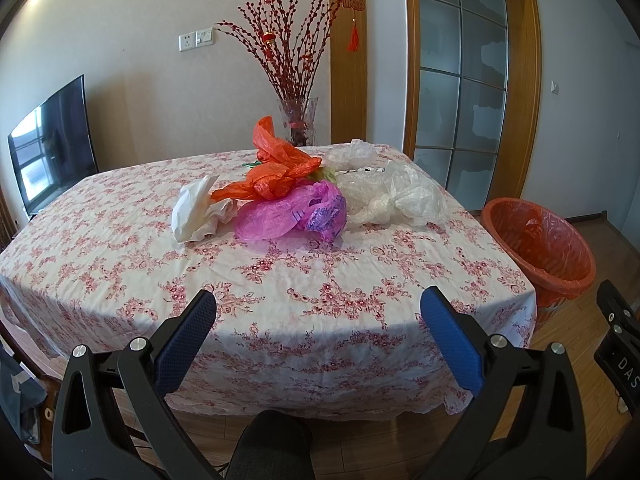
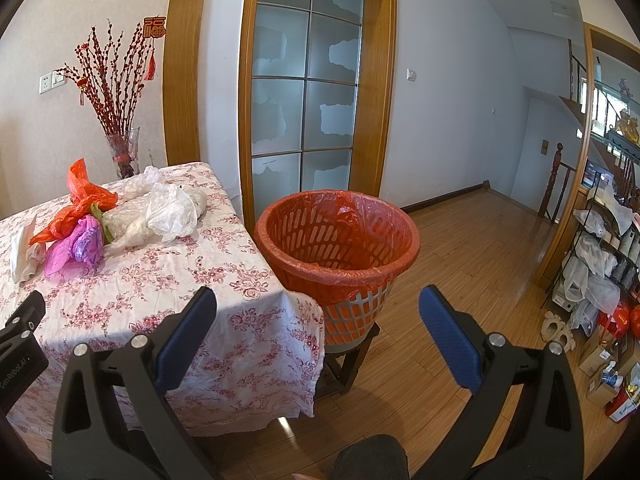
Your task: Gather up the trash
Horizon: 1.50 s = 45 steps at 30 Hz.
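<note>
A pile of trash lies mid-table: an orange plastic bag (image 1: 276,168), a pink bag (image 1: 292,212), crumpled white paper (image 1: 200,210) and clear plastic bags (image 1: 396,196). The pile also shows in the right wrist view, with the orange bag (image 2: 86,200) and clear bags (image 2: 168,208). An orange-lined bin (image 1: 540,248) stands on a stool right of the table (image 2: 340,236). My left gripper (image 1: 318,300) is open and empty at the table's near edge, well short of the pile. My right gripper (image 2: 318,300) is open and empty, in front of the bin.
The table has a floral cloth (image 1: 120,264). A glass vase of red branches (image 1: 298,120) stands at its far edge. A TV (image 1: 52,144) is at left, a glass door (image 2: 304,92) behind the bin, cluttered shelves (image 2: 600,248) at right.
</note>
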### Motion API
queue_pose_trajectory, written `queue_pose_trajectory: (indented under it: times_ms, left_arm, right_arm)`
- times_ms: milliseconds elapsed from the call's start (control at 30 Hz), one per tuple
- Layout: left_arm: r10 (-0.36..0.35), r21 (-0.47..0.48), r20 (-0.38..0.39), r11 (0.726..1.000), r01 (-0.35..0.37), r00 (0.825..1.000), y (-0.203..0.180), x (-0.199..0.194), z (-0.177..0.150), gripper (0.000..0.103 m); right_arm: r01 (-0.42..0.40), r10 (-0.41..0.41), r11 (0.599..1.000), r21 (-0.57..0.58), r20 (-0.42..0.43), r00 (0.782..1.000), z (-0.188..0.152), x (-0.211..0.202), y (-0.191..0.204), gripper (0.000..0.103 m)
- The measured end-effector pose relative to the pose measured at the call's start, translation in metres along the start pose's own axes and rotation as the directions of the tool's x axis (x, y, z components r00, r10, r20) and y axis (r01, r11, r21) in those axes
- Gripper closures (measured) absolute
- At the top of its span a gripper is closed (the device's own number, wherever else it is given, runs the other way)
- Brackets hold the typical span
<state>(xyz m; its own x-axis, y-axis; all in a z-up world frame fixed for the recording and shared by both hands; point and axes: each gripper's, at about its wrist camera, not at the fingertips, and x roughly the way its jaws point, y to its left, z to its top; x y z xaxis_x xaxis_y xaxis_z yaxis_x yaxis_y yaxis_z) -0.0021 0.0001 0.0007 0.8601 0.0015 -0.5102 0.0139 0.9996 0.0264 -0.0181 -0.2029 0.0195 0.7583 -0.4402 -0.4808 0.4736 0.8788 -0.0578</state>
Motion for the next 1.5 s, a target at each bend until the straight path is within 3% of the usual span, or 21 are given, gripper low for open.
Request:
queue_pose_trajectory:
  times_ms: [1200,1500]
  left_arm:
    - [0.003,-0.007,-0.014,1.0,-0.003,1.0,-0.01,0.004,-0.01,0.002]
    - [0.045,-0.066,-0.06,0.997,-0.049,0.997,0.028,0.036,0.003,0.002]
  right_arm:
    - [0.0,0.0,1.0,0.001,-0.004,1.0,-0.001,0.002,-0.002,0.004]
    - [-0.013,0.013,1.0,0.002,-0.031,0.999,-0.003,0.016,0.0,0.004]
